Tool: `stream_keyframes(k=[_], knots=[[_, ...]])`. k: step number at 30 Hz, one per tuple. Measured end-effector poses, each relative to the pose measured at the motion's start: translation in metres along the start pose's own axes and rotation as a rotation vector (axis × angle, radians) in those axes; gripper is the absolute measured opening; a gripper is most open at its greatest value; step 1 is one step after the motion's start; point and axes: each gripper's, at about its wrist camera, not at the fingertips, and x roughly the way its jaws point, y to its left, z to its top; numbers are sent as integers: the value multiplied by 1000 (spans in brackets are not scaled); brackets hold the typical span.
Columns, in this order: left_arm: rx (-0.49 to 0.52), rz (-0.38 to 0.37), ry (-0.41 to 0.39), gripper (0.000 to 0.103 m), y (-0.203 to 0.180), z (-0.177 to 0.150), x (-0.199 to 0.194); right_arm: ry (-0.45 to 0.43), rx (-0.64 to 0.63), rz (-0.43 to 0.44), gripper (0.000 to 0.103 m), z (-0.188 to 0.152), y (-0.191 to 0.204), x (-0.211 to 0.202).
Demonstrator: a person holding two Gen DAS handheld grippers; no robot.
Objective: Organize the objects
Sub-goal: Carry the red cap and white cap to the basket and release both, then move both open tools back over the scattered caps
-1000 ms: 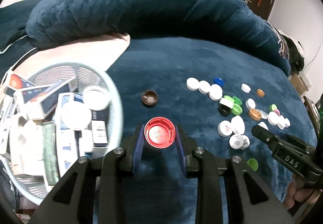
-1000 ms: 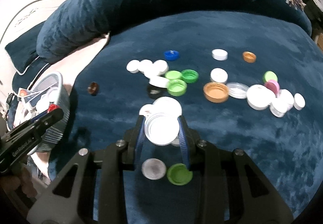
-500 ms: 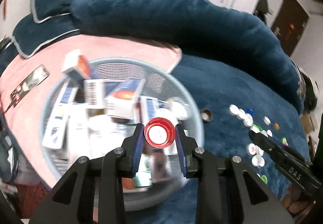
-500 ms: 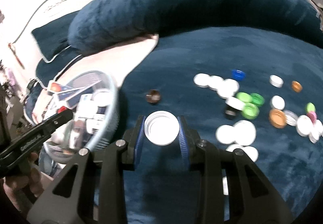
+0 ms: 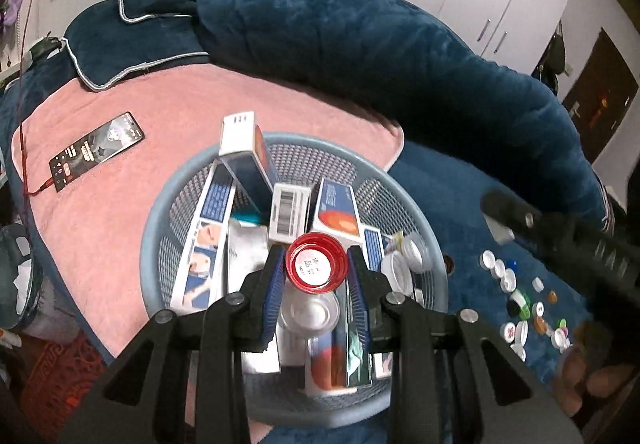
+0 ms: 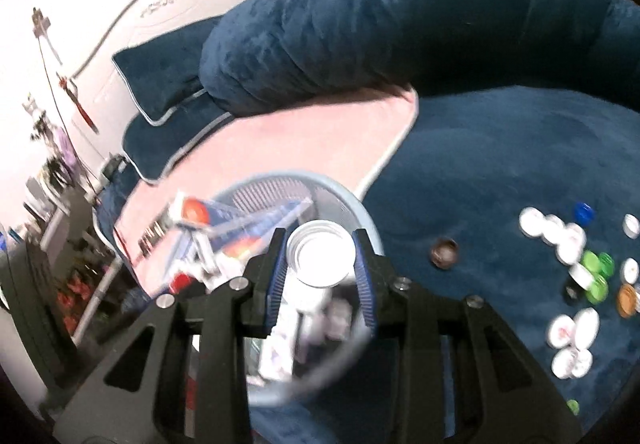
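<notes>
Left claw point(image 5: 316, 270): closed on a red cap point(image 5: 316, 264), pads pressing both sides of its rim, open face toward the camera.
Red cap, place: hangs above the basket point(image 5: 160, 211), over the boxes point(image 5: 334, 207) packed inside; a clear lid point(image 5: 310, 310) lies just below the claw.
Right claw point(image 6: 320, 258): clamped on a white cap point(image 6: 322, 254), held flat between the blue pads point(image 6: 278, 276).
White cap, place: poised over the basket's near rim, not yet clearly above its middle; this view is blurred, so the exact spot cannot be told.
Why held so: pinching each cap across its width likely keeps it level and lets it fall straight once the pads part.
Loose caps point(image 6: 576, 244): a scatter of white, green, blue and orange ones lies well to the right of the right claw on the blue bed point(image 6: 500, 163); a brown cap point(image 6: 444, 252) sits apart, nearer the basket.
Basket, setting: rests on a pink towel point(image 5: 120, 163), where a phone point(image 5: 96, 149) lies far left of the left claw.
Progress: sorting looks partway done; many caps remain.
</notes>
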Motion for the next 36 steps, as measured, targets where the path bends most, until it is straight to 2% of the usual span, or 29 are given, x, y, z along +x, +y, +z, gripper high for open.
stream_keyframes(k=[1,2,3,4,6,7,9,14,18,26,36], knots=[[-6,-3,-2,34,0,1,-1,7,12,42,35,5,1,4],[-11,-3,-4,40,1,1,-1,18,25,85,43,8,0,6],[-12,1,-5,61,1,0,-1,26,37,114,56,11,0,7],[-8,10,-8,81,1,0,-2,16,44,105,60,13,0,5],[7,37,-24,90,-1,-1,-4,-21,29,84,79,12,1,-5],[14,51,-27,94,-2,-2,-4,-31,20,73,84,9,0,-9],[24,83,-26,95,-3,-3,-4,-34,0,35,95,3,-3,-15],[29,94,-23,102,-4,-5,-5,29,-92,-89,100,-22,-15,-20],[85,99,-36,102,-19,-9,-8,28,-127,-139,103,-37,-28,-33],[181,98,-47,102,-51,-18,-14,-5,-72,-147,103,-40,-47,-52],[245,70,-50,102,-86,-25,-19,-23,-39,-160,103,-48,-63,-69]])
